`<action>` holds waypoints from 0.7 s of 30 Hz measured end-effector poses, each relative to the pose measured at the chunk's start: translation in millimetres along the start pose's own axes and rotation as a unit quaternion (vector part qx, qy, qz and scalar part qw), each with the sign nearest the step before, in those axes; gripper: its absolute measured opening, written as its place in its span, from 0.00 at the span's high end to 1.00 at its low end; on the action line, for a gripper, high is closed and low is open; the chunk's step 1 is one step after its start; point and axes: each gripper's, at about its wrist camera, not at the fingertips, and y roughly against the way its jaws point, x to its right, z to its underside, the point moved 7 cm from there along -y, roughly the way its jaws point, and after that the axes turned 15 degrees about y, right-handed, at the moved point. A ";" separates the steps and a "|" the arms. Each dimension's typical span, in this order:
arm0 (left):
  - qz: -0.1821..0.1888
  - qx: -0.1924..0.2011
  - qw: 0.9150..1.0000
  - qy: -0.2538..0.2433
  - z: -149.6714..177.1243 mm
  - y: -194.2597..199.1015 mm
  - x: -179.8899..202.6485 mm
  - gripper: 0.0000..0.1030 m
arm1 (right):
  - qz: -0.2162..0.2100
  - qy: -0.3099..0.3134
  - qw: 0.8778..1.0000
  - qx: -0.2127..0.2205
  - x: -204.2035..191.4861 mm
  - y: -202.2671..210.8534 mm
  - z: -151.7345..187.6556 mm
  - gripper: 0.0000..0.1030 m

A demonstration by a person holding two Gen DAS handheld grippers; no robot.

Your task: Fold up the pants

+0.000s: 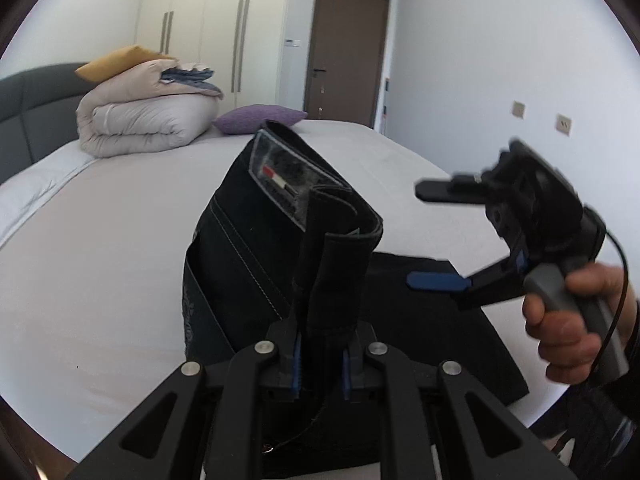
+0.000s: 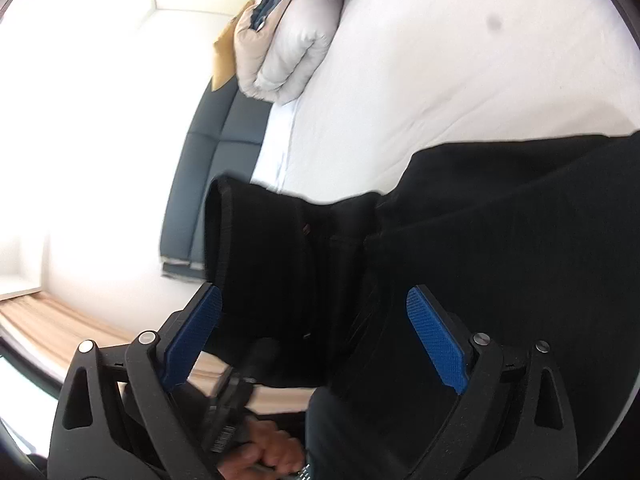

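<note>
My left gripper (image 1: 320, 364) pinches the black pants (image 1: 280, 232) at the waistband, lifted above the bed (image 1: 120, 240). Right gripper (image 1: 432, 236) is wide open, w/ nothing held. Denim seems thick, floppy; I take the waistband's other corner.

The right claw (image 1: 434, 236) is motion-blurred; the pants' (image 2: 500, 240) far end is cut off.
</note>
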 end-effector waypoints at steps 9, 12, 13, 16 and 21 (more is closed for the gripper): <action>-0.009 -0.042 0.980 -0.194 71.7 -19.4 79.7 0.87 | 0.081 -0.004 0.996 -0.034 41.7 35.0 21.6 0.11; -0.024 -0.045 0.974 -0.222 81.6 -23.2 84.2 0.87 | 0.120 0.000 0.991 -0.052 59.2 48.3 37.1 0.31; -0.027 -0.047 0.974 -0.222 81.9 -24.4 82.0 0.87 | 0.129 -0.002 0.990 -0.053 63.9 55.1 42.5 0.34; -0.030 -0.047 0.973 -0.224 82.5 -24.7 82.8 0.87 | 0.150 0.002 0.988 -0.047 73.4 61.7 62.8 0.36; -0.031 -0.052 0.969 -0.240 93.2 -25.1 96.2 0.87 | 0.166 0.025 0.985 -0.049 81.8 74.5 67.1 0.74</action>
